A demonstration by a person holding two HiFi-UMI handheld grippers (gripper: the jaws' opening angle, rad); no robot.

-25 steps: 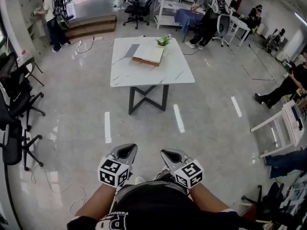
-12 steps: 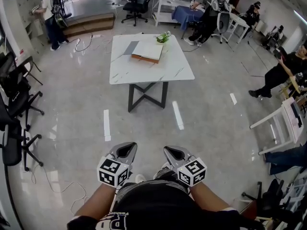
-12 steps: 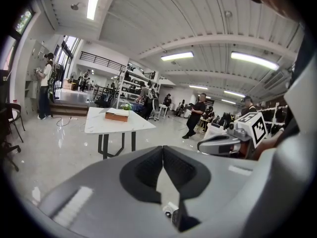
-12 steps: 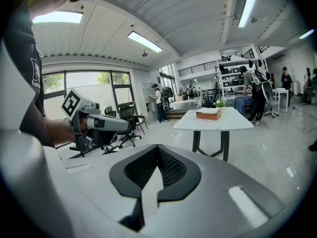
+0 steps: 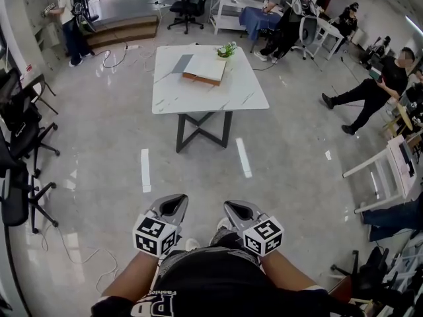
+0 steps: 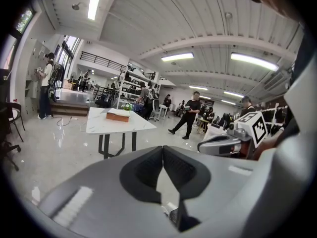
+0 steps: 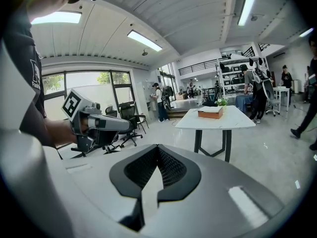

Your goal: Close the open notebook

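Grey polished floor [image 5: 99, 150] fills most of my view, bare between me and the white marble table [image 5: 198, 98] straight ahead, well apart. Path looks unblocked: office chairs [image 5: 20, 137] sit off left and a person [image 5: 370, 94] strides off right, both clear of it. The notebook [image 5: 206, 67] lies open on the table's far half, flat grey leaf to the left, thick page block to the right, spine running roughly away from me. Left gripper [image 5: 173, 205] and right gripper [image 5: 238, 210] sit at my waist, jaws pressed together on nothing. The notebook lines up about midway between them, so neither is nearer. Small plant [image 5: 227, 49] stands just beyond it.
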